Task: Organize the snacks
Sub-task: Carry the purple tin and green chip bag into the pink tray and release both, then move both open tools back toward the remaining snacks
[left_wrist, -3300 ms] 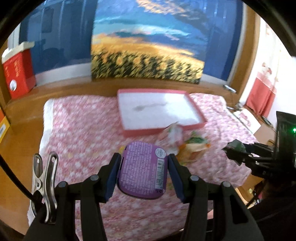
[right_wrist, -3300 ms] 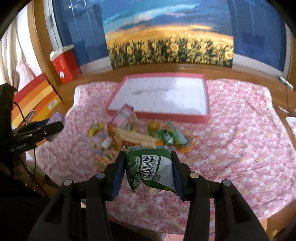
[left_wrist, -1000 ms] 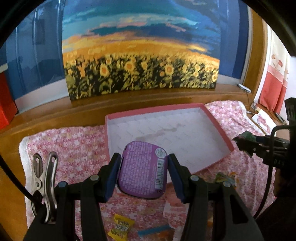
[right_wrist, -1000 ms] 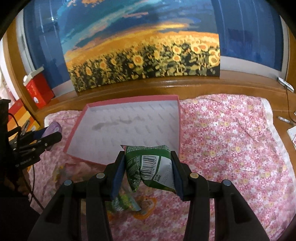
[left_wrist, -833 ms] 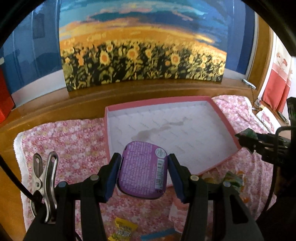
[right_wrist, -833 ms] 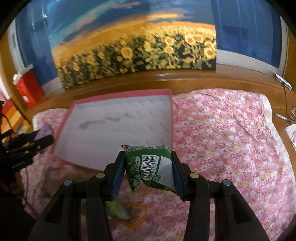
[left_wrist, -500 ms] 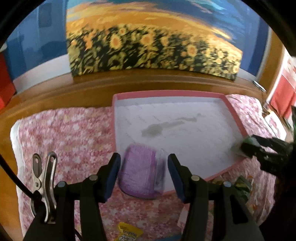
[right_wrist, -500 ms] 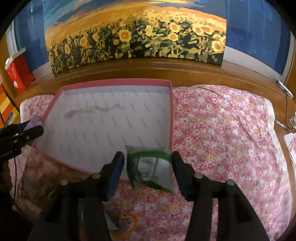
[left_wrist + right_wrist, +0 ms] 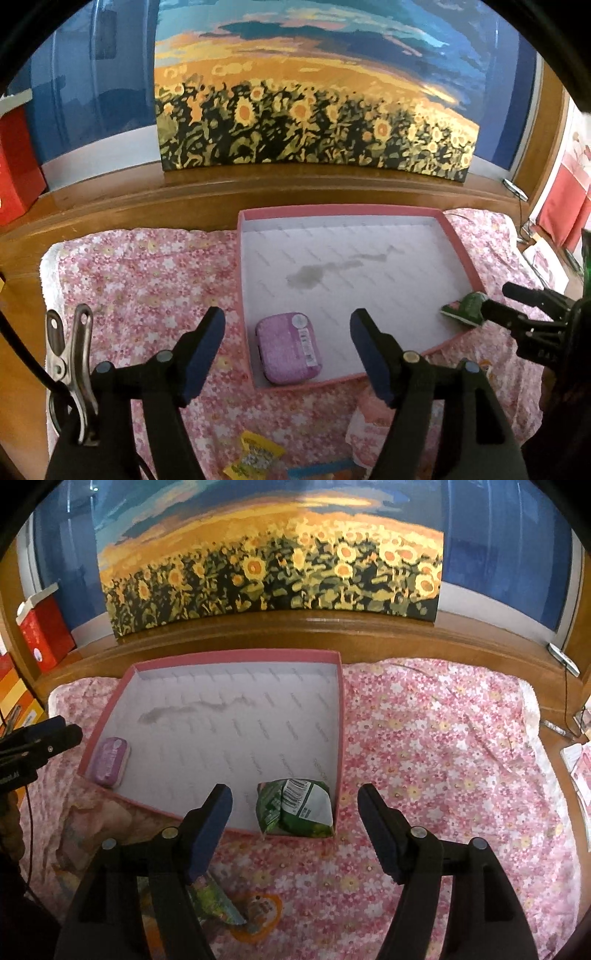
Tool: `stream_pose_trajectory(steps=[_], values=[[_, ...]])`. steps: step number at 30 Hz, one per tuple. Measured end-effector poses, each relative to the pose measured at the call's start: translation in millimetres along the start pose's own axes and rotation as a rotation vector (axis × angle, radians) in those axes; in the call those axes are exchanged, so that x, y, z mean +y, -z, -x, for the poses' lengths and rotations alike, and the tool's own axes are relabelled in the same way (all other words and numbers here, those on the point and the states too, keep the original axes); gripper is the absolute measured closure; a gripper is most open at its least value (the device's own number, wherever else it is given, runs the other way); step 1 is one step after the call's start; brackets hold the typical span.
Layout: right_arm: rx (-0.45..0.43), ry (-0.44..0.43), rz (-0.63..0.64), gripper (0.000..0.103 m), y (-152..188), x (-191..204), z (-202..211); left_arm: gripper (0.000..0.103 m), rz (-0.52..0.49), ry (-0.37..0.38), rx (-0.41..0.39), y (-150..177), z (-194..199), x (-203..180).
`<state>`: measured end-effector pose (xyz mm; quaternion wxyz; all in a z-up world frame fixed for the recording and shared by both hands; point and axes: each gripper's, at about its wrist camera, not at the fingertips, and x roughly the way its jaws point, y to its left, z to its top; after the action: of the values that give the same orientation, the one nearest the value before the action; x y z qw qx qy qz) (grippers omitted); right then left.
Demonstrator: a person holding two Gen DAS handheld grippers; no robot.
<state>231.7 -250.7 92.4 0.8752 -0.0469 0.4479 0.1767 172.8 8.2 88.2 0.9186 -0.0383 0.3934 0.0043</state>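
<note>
A pink-rimmed white tray (image 9: pixel 458 245) (image 9: pixel 341 716) lies on a pink floral cloth. A purple tin (image 9: pixel 289 347) (image 9: pixel 110 757) lies in the tray's near left corner. A green snack packet (image 9: pixel 295 806) (image 9: pixel 463 308) lies in its near right corner. My left gripper (image 9: pixel 287 345) is open and empty, hovering above the tin. My right gripper (image 9: pixel 294 816) is open and empty above the green packet. In the left wrist view the right gripper (image 9: pixel 532 306) shows at the right edge. In the right wrist view the left gripper (image 9: pixel 44 738) shows at the left edge.
Loose snack packets lie on the cloth in front of the tray: a yellow one (image 9: pixel 253 458), a green and an orange one (image 9: pixel 255 908). A sunflower painting (image 9: pixel 314 125) leans on the wooden ledge behind. Red boxes (image 9: pixel 44 627) stand at the left.
Both grippers moved forward over the tray and opened. The purple tin dropped from the left gripper and the green packet from the right one; both now lie in the tray.
</note>
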Motion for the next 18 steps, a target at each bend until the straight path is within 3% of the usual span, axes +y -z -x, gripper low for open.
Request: stream_pose_trajectory(steps=[18], values=[[-0.135,-0.014,-0.022,0.031,34,-1,68,0.029,-0.138,-0.011,-0.14,27,79,-42]])
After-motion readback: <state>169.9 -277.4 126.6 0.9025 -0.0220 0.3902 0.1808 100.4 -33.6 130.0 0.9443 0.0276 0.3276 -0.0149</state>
